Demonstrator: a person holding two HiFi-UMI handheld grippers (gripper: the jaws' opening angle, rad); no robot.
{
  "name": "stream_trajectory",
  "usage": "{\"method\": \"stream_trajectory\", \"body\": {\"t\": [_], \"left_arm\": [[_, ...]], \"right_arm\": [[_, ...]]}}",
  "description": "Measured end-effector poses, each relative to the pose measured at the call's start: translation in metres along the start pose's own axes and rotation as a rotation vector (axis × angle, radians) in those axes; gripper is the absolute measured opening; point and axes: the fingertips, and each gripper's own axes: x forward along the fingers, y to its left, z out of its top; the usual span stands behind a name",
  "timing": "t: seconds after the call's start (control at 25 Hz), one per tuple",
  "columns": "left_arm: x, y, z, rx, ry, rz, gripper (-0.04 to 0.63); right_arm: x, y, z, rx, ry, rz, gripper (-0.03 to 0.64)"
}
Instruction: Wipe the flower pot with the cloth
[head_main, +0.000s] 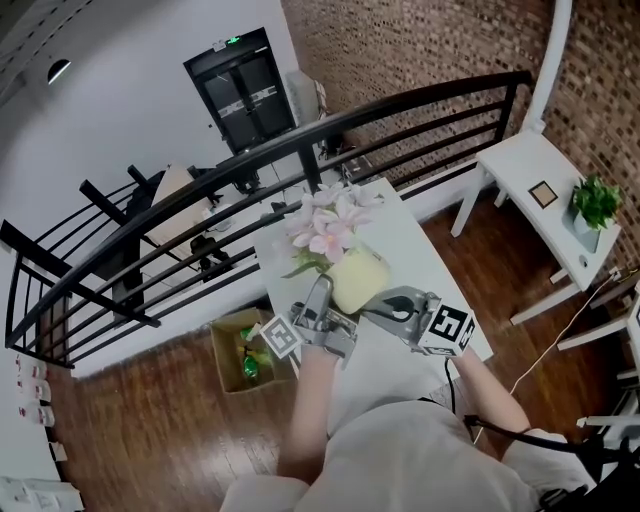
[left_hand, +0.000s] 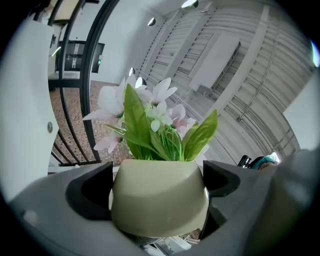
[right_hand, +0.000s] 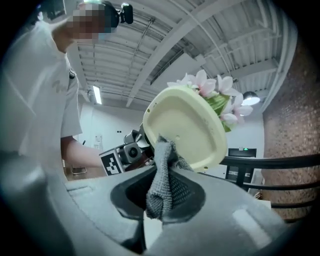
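A pale cream flower pot (head_main: 358, 280) with pink flowers and green leaves is held up above the white table (head_main: 425, 250), tilted. My left gripper (head_main: 318, 305) is shut on the flower pot (left_hand: 159, 202), its jaws against both sides of the pot. My right gripper (head_main: 388, 305) is shut on a grey cloth (right_hand: 165, 182). The cloth's top touches the pot's underside (right_hand: 187, 127) in the right gripper view. Flowers (right_hand: 215, 92) stick out behind the pot there.
A black metal railing (head_main: 300, 150) runs behind the table. A cardboard box (head_main: 240, 355) with green items sits on the wooden floor at the left. A white bench (head_main: 545, 215) with a small green plant (head_main: 592, 210) stands at the right by the brick wall.
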Motion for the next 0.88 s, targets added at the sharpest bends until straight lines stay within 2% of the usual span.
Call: {"method": "stream_trajectory", "body": {"t": [0.12, 0.24, 0.4, 0.52, 0.88], "left_arm": [[0.001, 0.008, -0.007, 0.022, -0.003, 0.016, 0.594], [0.000, 0.015, -0.018, 0.037, 0.007, 0.031, 0.594], [0.004, 0.013, -0.012, 0.017, 0.002, 0.020, 0.593], [0.005, 0.013, -0.008, 0.021, -0.002, 0.020, 0.592], [-0.006, 0.023, -0.013, 0.089, 0.033, 0.053, 0.592]], "right_arm": [[-0.009, 0.004, -0.002, -0.045, 0.025, -0.021, 0.010], [-0.014, 0.019, 0.001, -0.087, 0.063, -0.002, 0.010], [-0.005, 0.037, 0.020, -0.062, 0.071, 0.027, 0.010], [0.000, 0.039, 0.028, -0.055, 0.089, -0.002, 0.009], [0.006, 0.051, 0.047, -0.053, 0.074, -0.029, 0.009]]}}
